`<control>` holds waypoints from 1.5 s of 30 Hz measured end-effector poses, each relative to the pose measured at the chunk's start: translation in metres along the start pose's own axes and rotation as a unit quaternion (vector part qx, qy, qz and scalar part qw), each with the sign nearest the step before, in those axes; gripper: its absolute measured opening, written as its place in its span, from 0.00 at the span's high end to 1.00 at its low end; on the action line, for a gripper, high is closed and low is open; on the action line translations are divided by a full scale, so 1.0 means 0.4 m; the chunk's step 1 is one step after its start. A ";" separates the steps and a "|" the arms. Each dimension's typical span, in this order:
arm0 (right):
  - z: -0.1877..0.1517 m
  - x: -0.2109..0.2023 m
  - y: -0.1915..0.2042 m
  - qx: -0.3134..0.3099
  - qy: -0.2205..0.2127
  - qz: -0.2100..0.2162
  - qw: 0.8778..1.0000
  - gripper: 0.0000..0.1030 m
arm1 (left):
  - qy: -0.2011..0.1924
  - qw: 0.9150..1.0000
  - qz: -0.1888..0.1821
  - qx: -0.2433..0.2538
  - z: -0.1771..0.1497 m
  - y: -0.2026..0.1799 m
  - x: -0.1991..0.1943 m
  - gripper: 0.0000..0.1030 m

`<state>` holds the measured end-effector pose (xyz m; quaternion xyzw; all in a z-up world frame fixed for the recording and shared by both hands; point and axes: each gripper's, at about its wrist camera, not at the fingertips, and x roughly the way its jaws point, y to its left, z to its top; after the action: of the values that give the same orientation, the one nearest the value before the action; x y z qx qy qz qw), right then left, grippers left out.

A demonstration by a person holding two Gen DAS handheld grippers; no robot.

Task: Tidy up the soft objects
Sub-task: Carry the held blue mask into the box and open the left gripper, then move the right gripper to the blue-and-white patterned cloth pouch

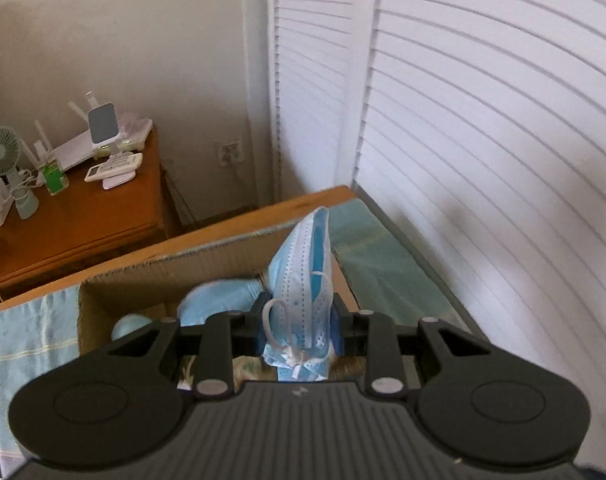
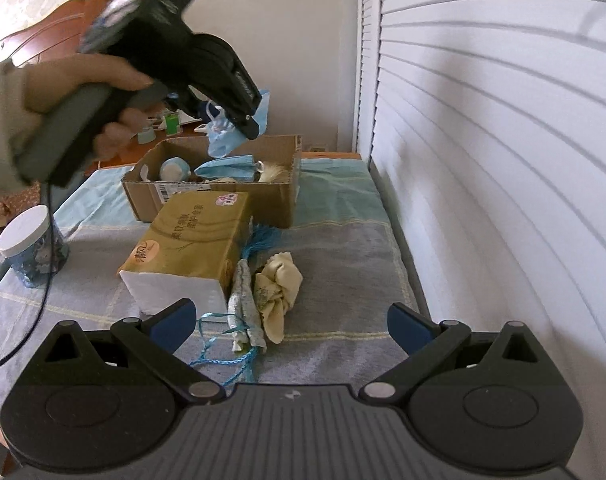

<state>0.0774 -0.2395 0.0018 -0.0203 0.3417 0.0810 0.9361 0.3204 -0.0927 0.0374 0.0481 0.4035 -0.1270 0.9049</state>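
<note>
Left gripper (image 1: 301, 320) was clamped on a blue face mask (image 1: 303, 272), held above the open cardboard box (image 2: 279, 196). In the right wrist view the mask (image 2: 227, 140) hung clear of the box rim, with the person's left hand (image 2: 83, 96) wrapped around the gripper handle. Right gripper (image 2: 289, 324) had its jaws spread wide with nothing between them, low over the table.

Box contents: a second blue mask (image 2: 231, 170) lying flat, a pale blue rounded item (image 2: 174, 169) at the left side, and something furry (image 2: 273, 170) at the right; none identified further.

Surface: table covered by a cloth (image 2: 343, 248), grey-blue with pale yellow lines near the camera, teal toward the far end, where the box stood. Just in front of the box, touching it, lay a tan tissue pack (image 2: 191, 248). Beside the pack's right end: a speckled fabric strip (image 2: 245, 300), a crumpled cream cloth (image 2: 279, 284), and a blue tasselled cord (image 2: 223, 344). A white-lidded jar (image 2: 33, 248) stood at the left edge.

Room: white louvred doors (image 1: 483, 120) ran along the right side of the table. Plain wall behind, with a socket (image 1: 229, 152) low down. A wooden side cabinet (image 1: 75, 220) in the corner carried a small fan (image 1: 1, 152), a white router (image 1: 87, 148) and a remote control (image 1: 113, 166).
</note>
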 end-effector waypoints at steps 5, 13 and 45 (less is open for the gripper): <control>-0.001 0.010 -0.011 0.010 0.004 -0.006 1.000 0.00 | -0.005 0.999 -0.013 -0.038 0.006 0.012 0.025 0.18; 0.001 0.005 0.006 -0.004 -0.001 -0.005 1.000 0.00 | -0.026 0.999 -0.015 -0.017 -0.024 0.025 -0.046 0.13; -0.008 0.062 0.009 0.002 0.009 -0.018 1.000 0.00 | -0.037 0.997 0.024 0.056 -0.453 0.071 -0.312 0.07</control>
<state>0.0933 -0.2328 -0.0165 -0.0252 0.3503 0.0631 0.9342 0.1180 -0.0072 0.0082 0.1031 0.3605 -0.1296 0.9179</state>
